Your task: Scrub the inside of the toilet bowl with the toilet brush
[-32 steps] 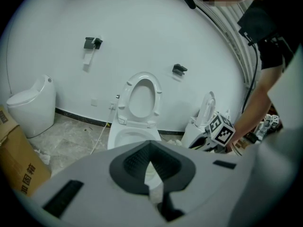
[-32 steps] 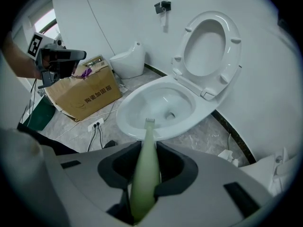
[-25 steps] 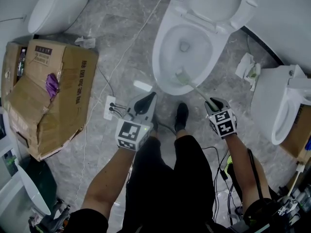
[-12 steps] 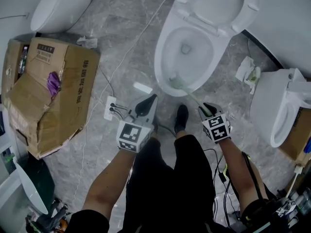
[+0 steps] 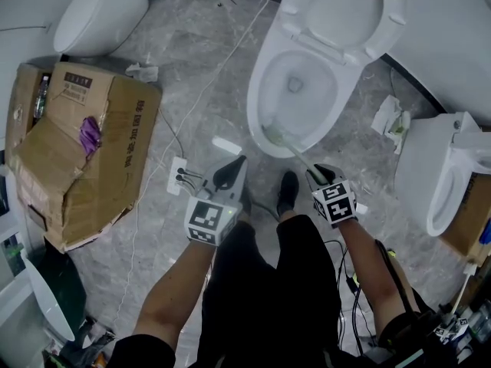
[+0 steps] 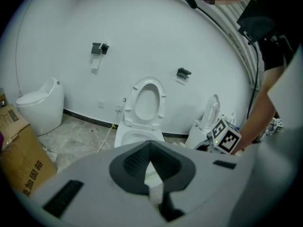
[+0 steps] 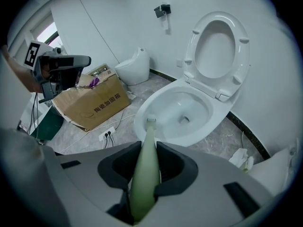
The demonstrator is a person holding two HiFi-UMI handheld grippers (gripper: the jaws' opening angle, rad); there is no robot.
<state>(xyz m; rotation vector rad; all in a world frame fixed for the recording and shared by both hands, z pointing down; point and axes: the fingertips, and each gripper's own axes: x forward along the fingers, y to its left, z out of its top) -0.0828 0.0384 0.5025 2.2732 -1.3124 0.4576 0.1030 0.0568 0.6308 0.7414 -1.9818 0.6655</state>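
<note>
**Grey marble floor, brush low in the bowl**

Grey veined floor [image 5: 192, 67] runs under a white wall. The open toilet bowl [image 5: 258, 83] stands far and centre with its seat and lid up. A second toilet [image 5: 100, 14] sits far left and a third toilet [image 5: 430, 171] near right, with crumpled paper [image 5: 391, 113] between that one and the bowl. A torn cardboard box [image 5: 84, 159] fills the left side. A white power strip [image 5: 178, 176] and a thin white cable [image 5: 222, 60] lie between the box and the bowl, and a black shoe [image 5: 288, 186] points at the bowl's near edge.

The right gripper [image 5: 316, 176] is clamped on the pale green toilet brush [image 5: 295, 153]. Its bristle head rests on the near-left inner wall of the bowl. The left gripper [image 5: 229, 171] hangs over the floor with jaws drawn together and nothing between them.

Over the last second the brush head has slid left along the near wall. The right gripper has drawn left toward the shoe, while the left gripper has kept its place.
</note>
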